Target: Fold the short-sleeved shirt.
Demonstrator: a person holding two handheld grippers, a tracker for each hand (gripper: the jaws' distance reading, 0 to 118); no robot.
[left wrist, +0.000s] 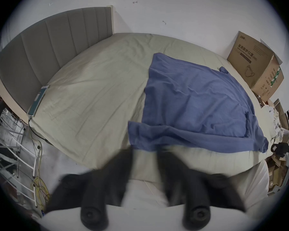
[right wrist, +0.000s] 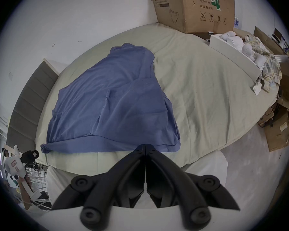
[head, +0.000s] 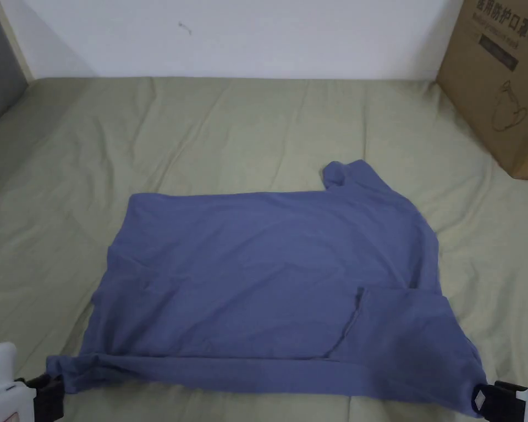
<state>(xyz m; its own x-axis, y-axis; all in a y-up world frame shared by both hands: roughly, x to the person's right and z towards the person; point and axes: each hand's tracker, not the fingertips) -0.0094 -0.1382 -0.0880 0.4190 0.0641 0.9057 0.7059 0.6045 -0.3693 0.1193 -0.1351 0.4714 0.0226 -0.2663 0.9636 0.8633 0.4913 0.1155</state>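
Left hand-held gripper point(left wrist: 145, 153) blurred; grip seemingly undeterminable.

Bed point(head: 246, 121) bare left of and beyond shirt point(head: 268, 275); box point(head: 499, 82) blocks far right corner, headboard point(left wrist: 53, 39) bounds left.

A plain blue shirt point(head: 274, 275) lies on a pale olive-green sheet point(head: 230, 132), with a brown cardboard box point(head: 505, 82) beyond the shirt, a grey headboard point(left wrist: 53, 39), black gripper jaws and a yellowish plaid cloth point(right wrist: 270, 71) beside that box.
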